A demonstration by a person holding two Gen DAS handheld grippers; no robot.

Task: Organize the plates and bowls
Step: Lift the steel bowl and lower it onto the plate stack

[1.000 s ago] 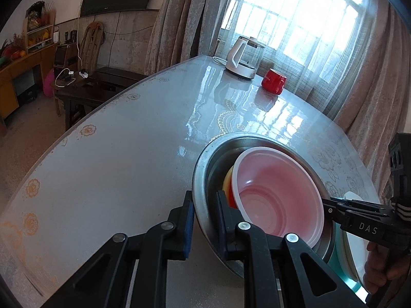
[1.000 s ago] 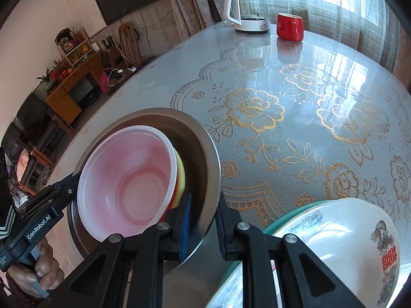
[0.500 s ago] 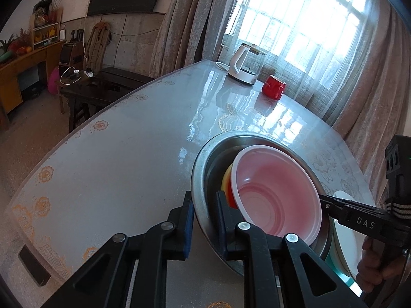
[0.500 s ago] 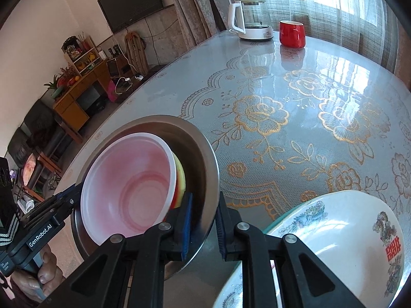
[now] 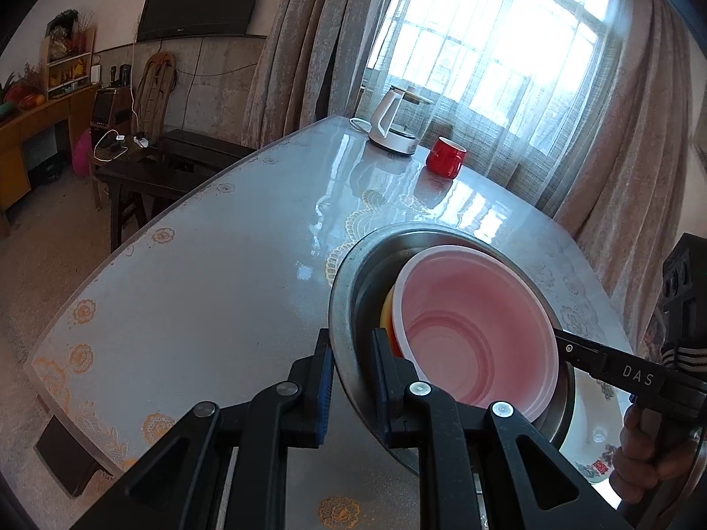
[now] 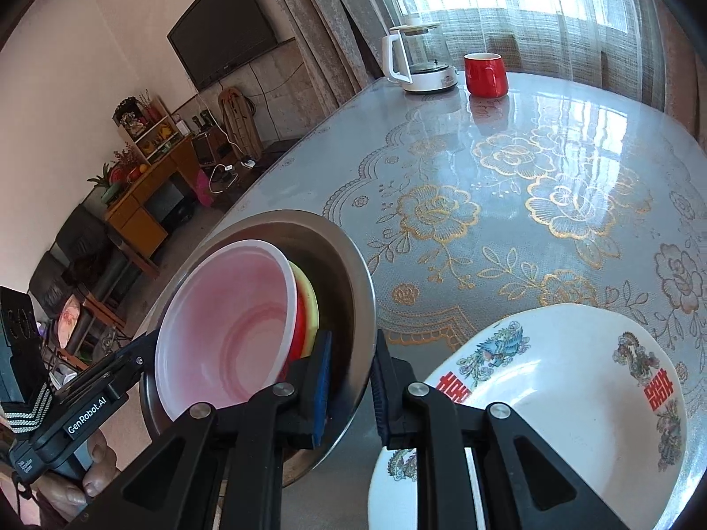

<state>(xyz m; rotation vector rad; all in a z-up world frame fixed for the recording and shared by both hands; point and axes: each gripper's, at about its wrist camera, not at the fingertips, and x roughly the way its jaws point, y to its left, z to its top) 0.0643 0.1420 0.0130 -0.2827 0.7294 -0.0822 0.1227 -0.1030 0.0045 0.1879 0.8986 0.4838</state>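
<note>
A steel basin (image 5: pixel 349 274) hangs above the table, held on opposite sides of its rim by both grippers. Nested in it are a pink bowl (image 5: pixel 477 335) and, under that, a red bowl (image 6: pixel 300 327) and a yellow bowl (image 6: pixel 309 304). My left gripper (image 5: pixel 352 344) is shut on the near rim in the left wrist view. My right gripper (image 6: pixel 352 349) is shut on the basin (image 6: pixel 349 265) rim in its own view. The pink bowl (image 6: pixel 229 327) faces that camera. Each gripper shows in the other's view: the right gripper (image 5: pixel 570 349), the left gripper (image 6: pixel 137 353).
A white patterned plate (image 6: pixel 574 375) lies on the table just below and to the right of the basin, and the same plate (image 5: pixel 592 441) shows in the left wrist view. A glass kettle (image 6: pixel 420 62) and a red mug (image 6: pixel 484 74) stand at the far end. The floral table cover (image 6: pixel 508 185) lies between.
Both grippers have risen with the basin still gripped. The table has dropped away below, and more of the white plate shows under the basin.
</note>
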